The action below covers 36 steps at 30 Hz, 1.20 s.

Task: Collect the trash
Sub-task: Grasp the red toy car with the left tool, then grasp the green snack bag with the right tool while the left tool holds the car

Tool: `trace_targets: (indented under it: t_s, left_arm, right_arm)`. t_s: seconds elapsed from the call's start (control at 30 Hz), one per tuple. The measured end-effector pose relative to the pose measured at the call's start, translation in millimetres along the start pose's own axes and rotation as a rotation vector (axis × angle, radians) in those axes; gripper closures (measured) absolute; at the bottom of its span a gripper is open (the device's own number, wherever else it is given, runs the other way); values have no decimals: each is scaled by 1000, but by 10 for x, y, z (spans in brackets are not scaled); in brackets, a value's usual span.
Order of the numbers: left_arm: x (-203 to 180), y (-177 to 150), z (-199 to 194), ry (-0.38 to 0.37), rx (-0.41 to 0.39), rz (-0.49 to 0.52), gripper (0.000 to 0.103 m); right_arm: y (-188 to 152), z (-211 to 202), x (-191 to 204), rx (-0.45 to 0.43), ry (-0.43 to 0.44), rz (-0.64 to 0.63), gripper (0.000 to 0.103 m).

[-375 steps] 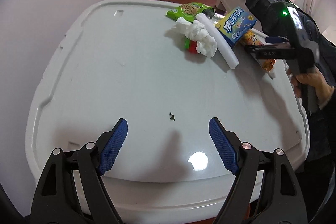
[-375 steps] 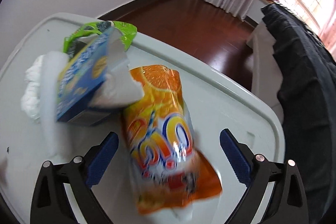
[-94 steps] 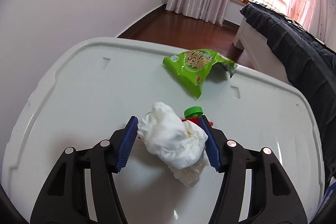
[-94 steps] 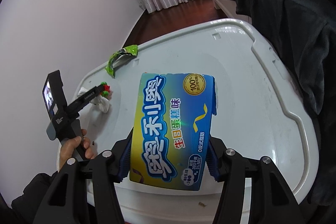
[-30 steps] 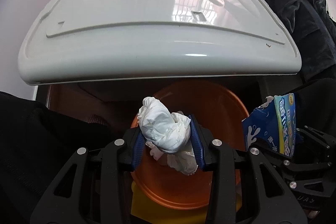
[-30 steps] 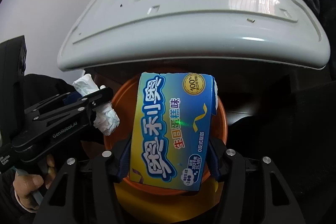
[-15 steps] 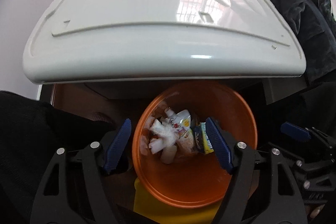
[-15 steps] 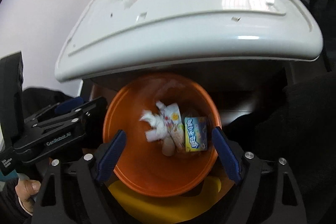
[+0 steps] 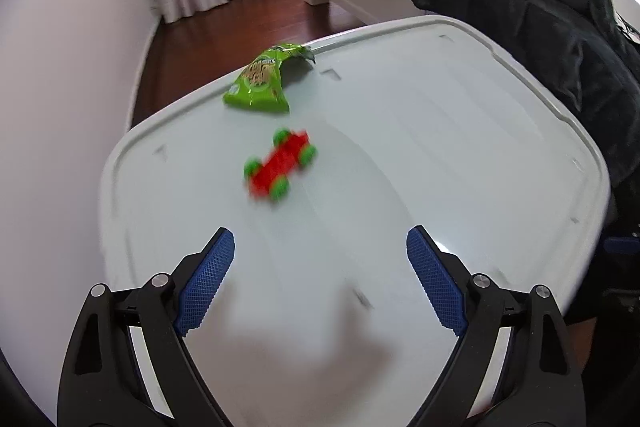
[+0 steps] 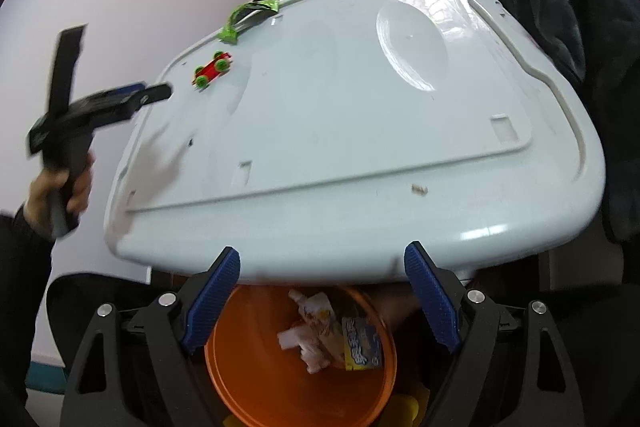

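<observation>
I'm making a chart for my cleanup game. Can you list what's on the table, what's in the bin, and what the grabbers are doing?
on table: green snack bag, red toy car
table: white
bin: orange, below the table's near edge
in bin: blue box, white tissue, a wrapper
left gripper: jaws opening, nothing between them, over the table
right gripper: open, empty, above the bin

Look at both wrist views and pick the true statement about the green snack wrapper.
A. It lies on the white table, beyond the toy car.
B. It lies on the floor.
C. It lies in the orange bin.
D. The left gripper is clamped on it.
A: the green snack wrapper lies on the white table near its far edge, beyond the red toy car, while the orange bin holds other trash.
</observation>
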<state>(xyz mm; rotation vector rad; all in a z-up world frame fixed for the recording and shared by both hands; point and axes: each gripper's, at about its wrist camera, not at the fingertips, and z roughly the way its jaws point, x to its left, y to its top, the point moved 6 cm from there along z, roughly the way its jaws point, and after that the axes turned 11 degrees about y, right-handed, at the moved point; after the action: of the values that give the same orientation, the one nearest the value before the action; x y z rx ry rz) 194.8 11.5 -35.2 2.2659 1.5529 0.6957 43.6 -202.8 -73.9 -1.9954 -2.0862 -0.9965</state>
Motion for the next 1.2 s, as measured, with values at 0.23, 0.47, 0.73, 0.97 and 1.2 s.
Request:
trace_targets:
  t_s: [0.23,0.47,0.73,0.97,1.2]
  left_arm:
    - [147,213,758,-32,-4,95,17]
    - [170,206,961,-48,-23,122,20]
    - [192,65,777,-9,-51,31,65]
    - [132,-138,131,-80,24,-171,65]
    - [123,-509,-836,68,-54,-273,65]
  right_arm:
    - [110,173,41,11,-8,10,20]
    - [122,365,39,54,-18,16,20]
    - [148,382,98,45,8,14,20]
    - [466,220,323,25,71,-69,20]
    - [1769,380,738,-54,163,-155,15]
